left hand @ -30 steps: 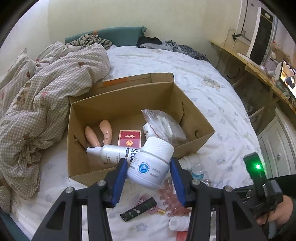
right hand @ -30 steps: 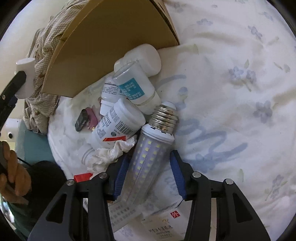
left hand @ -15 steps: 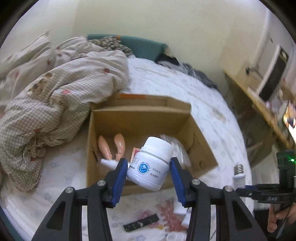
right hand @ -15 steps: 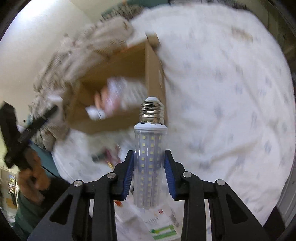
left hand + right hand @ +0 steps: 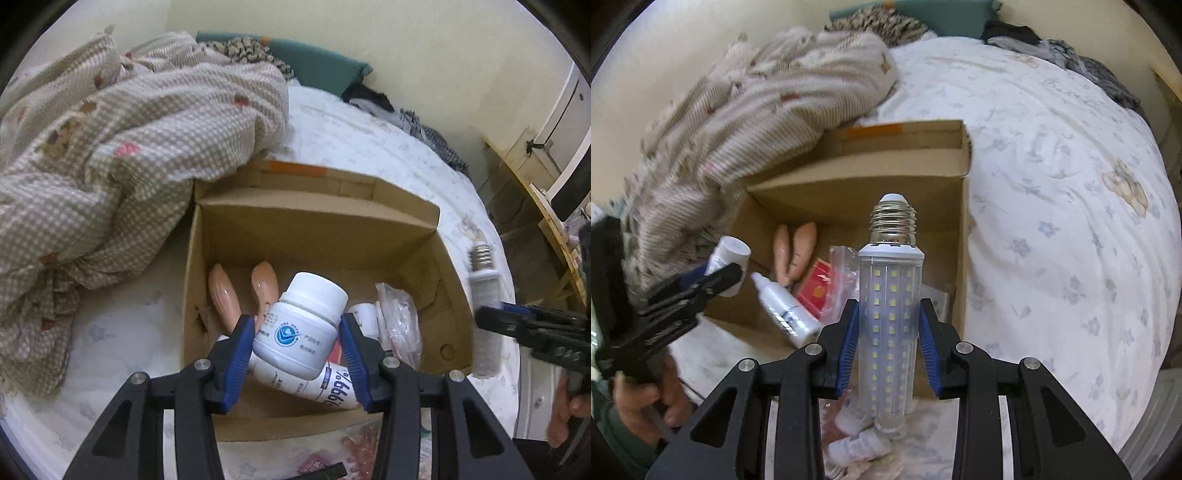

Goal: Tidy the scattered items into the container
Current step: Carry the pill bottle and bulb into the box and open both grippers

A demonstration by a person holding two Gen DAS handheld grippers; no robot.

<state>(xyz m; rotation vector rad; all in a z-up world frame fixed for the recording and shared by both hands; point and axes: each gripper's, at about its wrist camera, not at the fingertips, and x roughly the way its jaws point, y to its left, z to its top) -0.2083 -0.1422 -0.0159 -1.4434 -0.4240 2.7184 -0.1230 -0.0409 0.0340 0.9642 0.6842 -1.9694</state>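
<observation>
Cardboard box point(image 5: 424, 218) lying directly below left gripper point(image 5: 297, 345) clamping white bottle point(image 5: 301, 326); right gripper point(image 5: 888, 338) gripping LED bulb point(image 5: 890, 295) upright, nearing the rim

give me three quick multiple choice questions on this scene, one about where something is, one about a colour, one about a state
1. Where is the red packet?
A. inside the cardboard box
B. on the quilt
C. in the left tongs

2. What colour are the pads on the right tongs?
A. green
B. blue
C. yellow

3. What do the left tongs hold?
A. nothing
B. a plastic bag
C. a white pill bottle

Answers: 1 A, it lies on the box floor beside the spray bottle. 2 B, blue strips flank the LED corn bulb. 3 C, both pads press the bottle's sides above the box.
</observation>
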